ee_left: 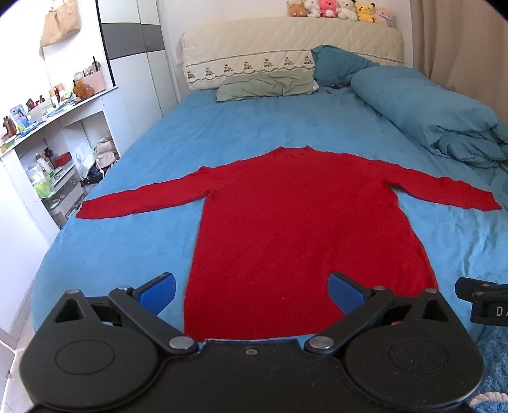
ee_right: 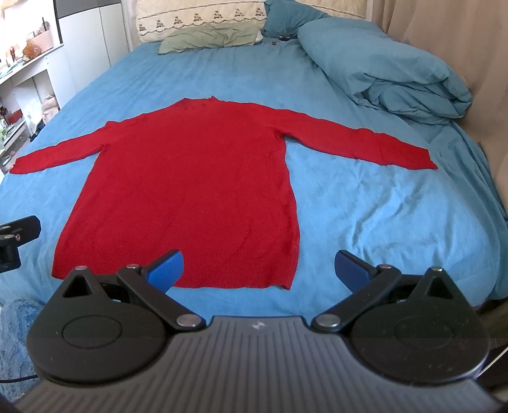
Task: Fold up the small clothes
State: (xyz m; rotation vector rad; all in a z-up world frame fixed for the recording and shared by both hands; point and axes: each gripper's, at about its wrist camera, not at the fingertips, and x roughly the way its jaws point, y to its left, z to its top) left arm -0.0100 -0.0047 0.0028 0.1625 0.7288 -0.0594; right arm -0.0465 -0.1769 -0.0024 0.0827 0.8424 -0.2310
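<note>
Here a red sweater (ee_left: 285, 228) is seen spread flat on the blue sheet of a bed (ee_left: 222, 133), with the front or back side up; which one cannot be told. Both sleeves are stretched out to the sides, and the neck is pointed toward the headboard (ee_left: 285, 41). The hem is turned toward the cameras, at the near edge of the bed.

The left hand-held gripper (ee_left: 250, 290) is held spread wide above the hem, and nothing is held between its blue fingertips (ee_left: 158, 290). One fingertip is seen over the blue sheet just beside the left edge of the sweater, the other over the red cloth. Whether the cloth is touched cannot be told.

The right hand-held gripper (ee_right: 258, 270) is also spread wide and holds nothing. Its left fingertip is seen over the hem, and its right fingertip over the sheet, beyond the right corner of the hem. A small part of each hand-held gripper is visible at the edge of the other view.

A folded blue duvet (ee_right: 387, 66) is placed on the right side of the bed, and a green pillow (ee_left: 266, 84) is laid near the headboard. Plush toys (ee_left: 339, 9) are lined on top of the headboard, and white shelves (ee_left: 47, 133) with many small things stand at the left.
</note>
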